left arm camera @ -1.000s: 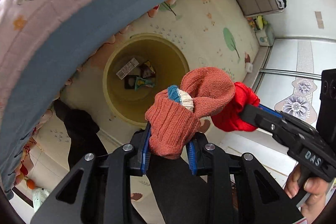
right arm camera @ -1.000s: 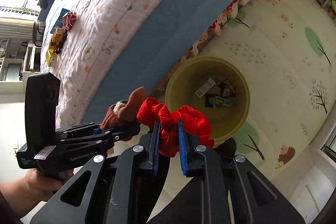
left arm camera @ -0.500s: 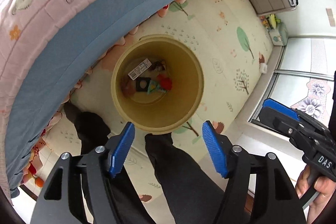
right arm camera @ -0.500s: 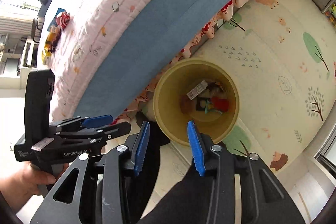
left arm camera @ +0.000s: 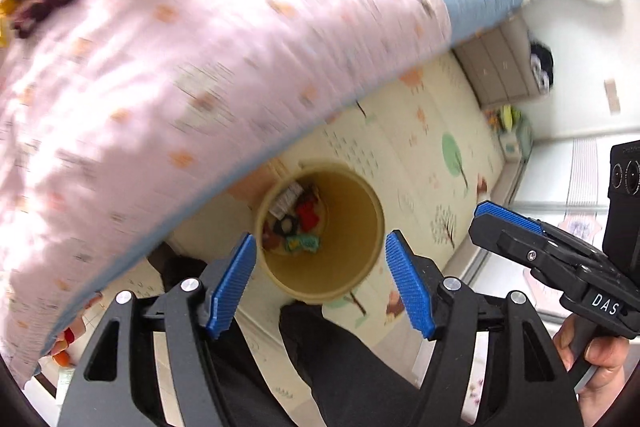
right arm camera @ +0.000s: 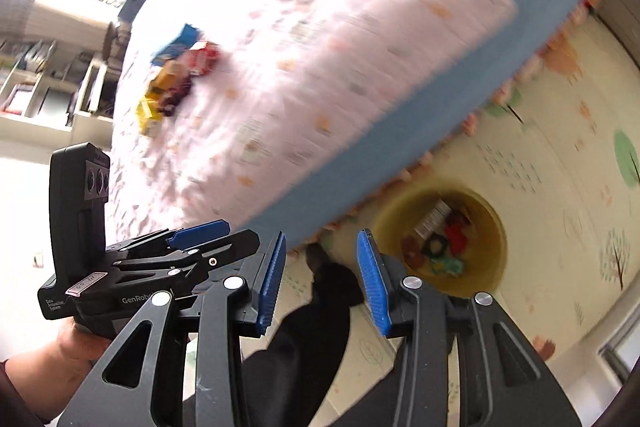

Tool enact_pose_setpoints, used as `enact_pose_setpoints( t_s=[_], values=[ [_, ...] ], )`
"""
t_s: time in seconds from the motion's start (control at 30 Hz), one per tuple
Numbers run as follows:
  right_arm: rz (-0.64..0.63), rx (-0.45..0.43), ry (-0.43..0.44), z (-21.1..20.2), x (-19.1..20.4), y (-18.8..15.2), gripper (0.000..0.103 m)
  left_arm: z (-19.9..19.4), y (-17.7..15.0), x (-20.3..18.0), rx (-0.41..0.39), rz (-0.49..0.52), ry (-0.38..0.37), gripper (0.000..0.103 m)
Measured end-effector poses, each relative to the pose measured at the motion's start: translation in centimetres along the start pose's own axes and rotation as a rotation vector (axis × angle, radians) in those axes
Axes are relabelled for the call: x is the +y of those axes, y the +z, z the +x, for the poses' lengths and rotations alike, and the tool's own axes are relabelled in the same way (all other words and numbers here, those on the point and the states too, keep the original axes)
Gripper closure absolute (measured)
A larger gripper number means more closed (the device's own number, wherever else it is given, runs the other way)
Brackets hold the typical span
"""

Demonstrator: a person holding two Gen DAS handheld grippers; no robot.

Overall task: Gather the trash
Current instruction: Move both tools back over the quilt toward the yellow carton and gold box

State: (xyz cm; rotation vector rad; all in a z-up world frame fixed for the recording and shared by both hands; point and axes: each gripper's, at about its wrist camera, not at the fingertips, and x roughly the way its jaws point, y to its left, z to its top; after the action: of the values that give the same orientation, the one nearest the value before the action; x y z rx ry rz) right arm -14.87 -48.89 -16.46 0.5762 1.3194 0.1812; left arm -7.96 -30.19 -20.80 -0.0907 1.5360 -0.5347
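With both the left hand-held gripper (left arm camera: 320, 283) and right hand-held gripper (right arm camera: 322, 283) spread empty above the round yellow plastic bin (left arm camera: 372, 227), the colourful wrappers (right arm camera: 176, 79) piled on the pink quilted bed (right arm camera: 320, 47) should be approached squarely and pinched one apiece.

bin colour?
Yellow, a dull mustard shade. The left wrist view shows it best, looking straight down into it.
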Motion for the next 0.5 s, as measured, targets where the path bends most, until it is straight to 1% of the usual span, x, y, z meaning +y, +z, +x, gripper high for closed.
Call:
enact_pose_setpoints(
  t_s=[0.13,0.33,0.43,0.5],
  values=[
    [-0.082,0.002,0.032,1.8,6.3,3.6,0.065,-4.8,2.0,5.4,-0.076,-0.057,0.032,0.033],
    [-0.193,0.011,0.053,5.8,15.4,8.8,0.065,-11.3,4.9,15.1,-0.154,-0.171,0.127,0.030],
    [-0.239,0.012,0.051,7.8,19.5,10.5,0.065,-13.2,6.1,19.9,-0.169,-0.225,0.151,0.029],
    [-0.261,0.006,0.047,9.2,21.7,11.7,0.065,-13.9,7.1,22.3,-0.167,-0.255,0.167,0.028]
  ],
)
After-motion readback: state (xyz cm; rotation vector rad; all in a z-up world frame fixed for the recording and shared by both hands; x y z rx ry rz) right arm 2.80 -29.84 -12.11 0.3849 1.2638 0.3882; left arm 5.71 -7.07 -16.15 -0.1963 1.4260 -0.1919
